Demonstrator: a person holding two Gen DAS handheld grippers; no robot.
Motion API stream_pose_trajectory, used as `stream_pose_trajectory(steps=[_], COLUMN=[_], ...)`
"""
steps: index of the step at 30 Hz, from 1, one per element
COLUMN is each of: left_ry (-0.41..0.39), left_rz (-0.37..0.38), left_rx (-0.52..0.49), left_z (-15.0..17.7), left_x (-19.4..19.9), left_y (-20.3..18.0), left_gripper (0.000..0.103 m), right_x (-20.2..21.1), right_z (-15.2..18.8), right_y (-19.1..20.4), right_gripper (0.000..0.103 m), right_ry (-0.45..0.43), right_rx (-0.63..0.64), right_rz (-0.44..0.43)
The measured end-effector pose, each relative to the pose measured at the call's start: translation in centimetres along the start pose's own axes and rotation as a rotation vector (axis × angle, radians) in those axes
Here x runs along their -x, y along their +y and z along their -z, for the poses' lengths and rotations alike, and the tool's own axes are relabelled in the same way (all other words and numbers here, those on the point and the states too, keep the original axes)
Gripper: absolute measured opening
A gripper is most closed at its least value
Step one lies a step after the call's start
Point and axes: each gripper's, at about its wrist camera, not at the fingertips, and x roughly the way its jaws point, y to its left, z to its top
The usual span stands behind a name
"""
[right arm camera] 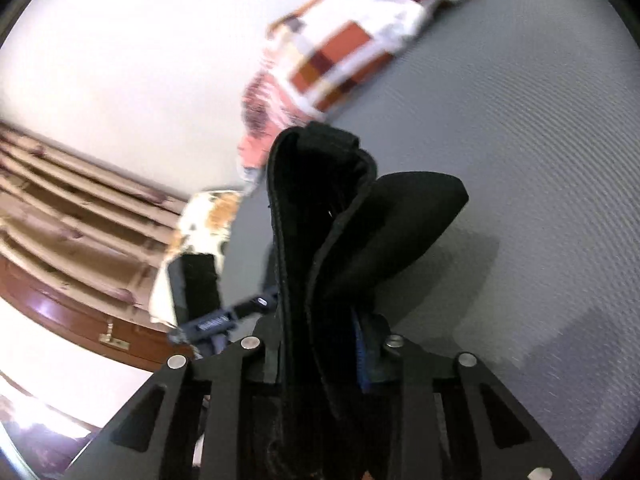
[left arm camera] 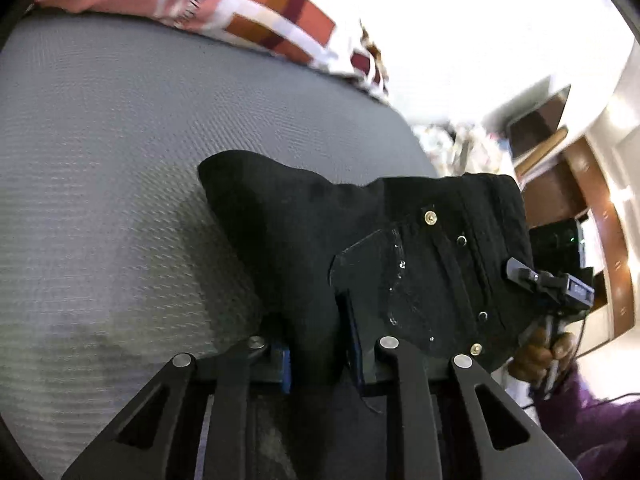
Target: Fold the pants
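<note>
Black pants (left arm camera: 320, 240) held aloft over the grey bed (left arm camera: 120, 160).
Left gripper (left arm camera: 320, 360) and right gripper (right arm camera: 320, 360): fingers (left arm camera: 354, 344) closed narrowly on bunched cloth; patterned blanket (left arm camera: 280, 12) at 12 o'clock.

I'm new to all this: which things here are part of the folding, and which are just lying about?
In use: black pants, left gripper, right gripper.
Lying about: patchwork blanket, grey bed cover, wooden furniture.
</note>
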Motion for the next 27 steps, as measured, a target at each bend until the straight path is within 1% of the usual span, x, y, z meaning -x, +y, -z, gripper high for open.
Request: stream_pose_trajectory(steps=[2,5,6,7,9,11,13,15,16,17,19,20,21,22,23,24,25,26,27], left_ry=[-0.054,-0.150,-0.186,-0.209,-0.243,-0.261,-0.279,-0.296,-0.306,-0.309,-0.294,-0.287,-0.292,-0.305,-0.319,-0.339,-0.361,-0.395,-0.428], left_rz=[-0.014,-0.077,-0.106,-0.128,-0.201,-0.250,-0.307,-0.341,-0.361,-0.383,-0.423,-0.438,-0.445,-0.457,-0.494,-0.577,-0.646,-0.724,-0.784], left_rx=[0.011,0.018,0.025,0.027,0.017,0.000,-0.018,-0.011,-0.007,0.003,0.014,0.018,0.018,0.012,0.011,0.016,0.015,0.004,-0.009], left_z=[-1.1,-3.8,-5.1,-5.9,-8.1,-9.6,-11.4,-12.5,-12.9,-13.4,-13.6,-13.5,-13.3,-12.8,-12.3,-11.9,-11.3,-10.7,-10.3], left_x=[2.3,6.9,8.7,9.8,11.8,12.8,13.2,13.0,12.8,12.2,10.7,10.1,9.7,9.8,10.0,10.3,10.7,11.3,11.6], left_y=[0.7,2.6,3.6,4.3,6.2,7.8,10.2,12.7,13.9,15.5,17.4,18.2,18.6,18.8,18.7,18.4,17.8,17.0,16.1], left_gripper=[0.022,0.022,0.022,0.022,0.022,0.022,0.022,0.022,0.022,0.022,0.022,0.025,0.028,0.036,0.052,0.061,0.074,0.079,0.082], right_x=[-2.2,-6.6,-8.1,-9.7,-13.4,-17.0,-19.7,-22.8,-24.0,-25.4,-26.6,-26.9,-27.0,-26.9,-26.7,-26.2,-25.5,-24.6,-24.2], right_z=[-1.8,-4.6,-5.4,-6.2,-7.9,-9.3,-10.4,-11.5,-11.9,-12.3,-12.7,-12.7,-12.8,-12.7,-12.7,-12.5,-12.3,-11.8,-11.3], right_y=[1.8,4.1,4.6,5.0,5.7,5.5,5.1,4.2,3.8,3.3,2.3,1.6,1.2,0.8,0.7,0.9,1.5,2.6,3.5], right_gripper=[0.025,0.024,0.024,0.023,0.023,0.023,0.022,0.022,0.022,0.022,0.022,0.022,0.023,0.027,0.029,0.032,0.032,0.032,0.033], right_ry=[0.006,0.021,0.024,0.026,0.021,0.012,-0.003,-0.007,-0.009,-0.009,-0.006,0.003,0.005,0.008,0.009,0.002,-0.017,-0.048,-0.064], right_rx=[0.025,0.068,0.073,0.079,0.098,0.084,0.091,0.064,0.073,0.077,0.060,0.055,0.040,0.025,0.017,0.018,0.031,0.071,0.114], right_rz=[-0.043,-0.080,-0.094,-0.108,-0.129,-0.155,-0.150,-0.145,-0.126,-0.090,-0.052,-0.030,-0.032,-0.030,-0.001,0.033,0.053,0.095,0.147])
